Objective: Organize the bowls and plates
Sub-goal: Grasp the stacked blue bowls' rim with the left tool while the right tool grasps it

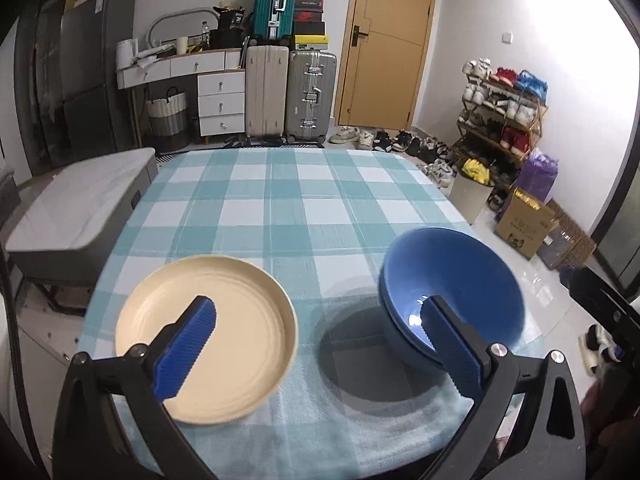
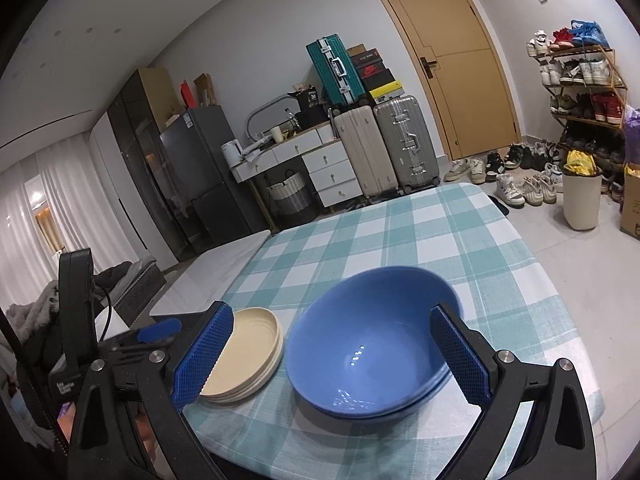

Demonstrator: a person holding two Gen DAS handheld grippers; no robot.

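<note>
**Plates and Bowls Stacked on Checked Table, Both Grippers Empty**

Work surface: a table covered with a teal-and-white checked cloth (image 1: 280, 200). Two stacks sit on its near half, apart from each other with bare cloth between them.

Stack 1: the cream plates (image 2: 244, 356) lie nested, with several rims visible at the edge in the right wrist view. In the left wrist view only the top plate (image 1: 212, 332) shows its face. This stack sits to the left.

Stack 2: the blue bowls (image 2: 372, 344) are nested upright, one inside another, with a second rim visible beneath the top one. This stack (image 1: 452, 292) sits to the right, near the table's right edge.

Left gripper (image 1: 320, 344): jaws spread wide, nothing between them. The blue pads are seen over the plate on one side and the bowls on the other; contact with either cannot be confirmed.

Right gripper (image 2: 332, 356): jaws spread wide, holding nothing. The bowls appear between the fingers; whether the pads touch the rim cannot be determined.

Background: suitcases (image 1: 288, 92), a wooden door (image 1: 388, 44) and a shoe rack (image 1: 500, 112) stand along the far wall.
</note>
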